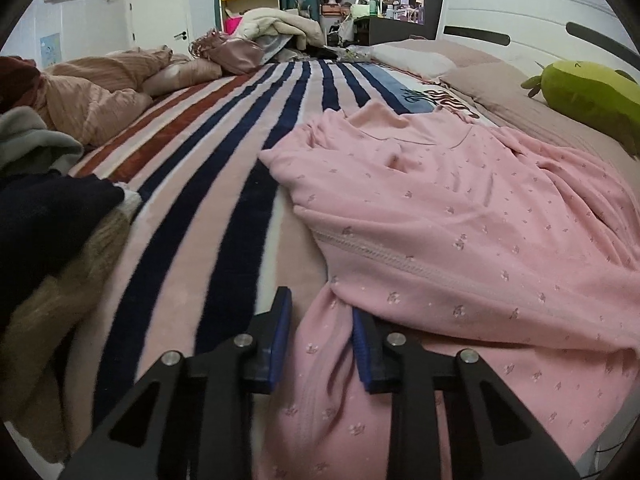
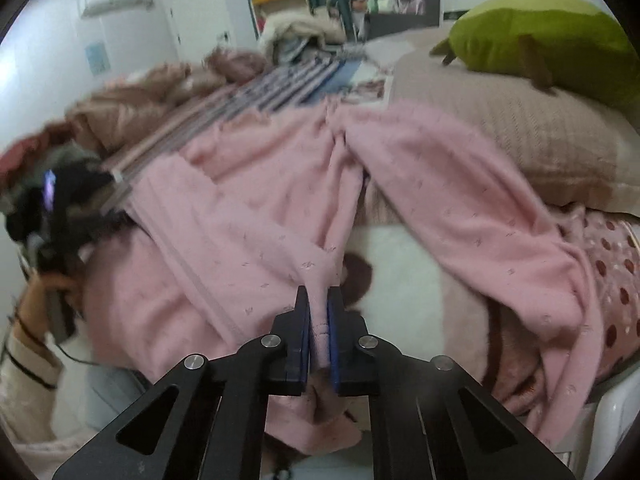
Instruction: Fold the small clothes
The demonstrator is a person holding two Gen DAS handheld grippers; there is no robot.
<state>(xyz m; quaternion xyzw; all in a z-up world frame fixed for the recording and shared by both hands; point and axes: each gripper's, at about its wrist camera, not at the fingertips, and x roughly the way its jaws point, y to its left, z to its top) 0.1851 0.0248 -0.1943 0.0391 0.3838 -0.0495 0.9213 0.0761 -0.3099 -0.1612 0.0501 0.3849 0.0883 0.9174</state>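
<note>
A pink flower-print one-piece garment [image 1: 460, 216] with a long zip lies spread on the striped blanket [image 1: 208, 184] of a bed. My left gripper [image 1: 320, 320] is open, its fingers on either side of one pink leg at the near edge, not closed on it. In the right wrist view the same garment [image 2: 256, 216] is stretched out, and my right gripper [image 2: 319, 312] is shut on a bunched fold of its other leg or cuff. The right view is blurred by motion.
A pile of dark, grey and tan clothes [image 1: 48, 216] lies at the left. A green plush toy [image 1: 588, 96] rests on a pillow [image 2: 528, 136] at the right. A polka-dot cloth [image 2: 612, 280] lies at the right edge. A person's hand [image 2: 44, 292] shows at the left.
</note>
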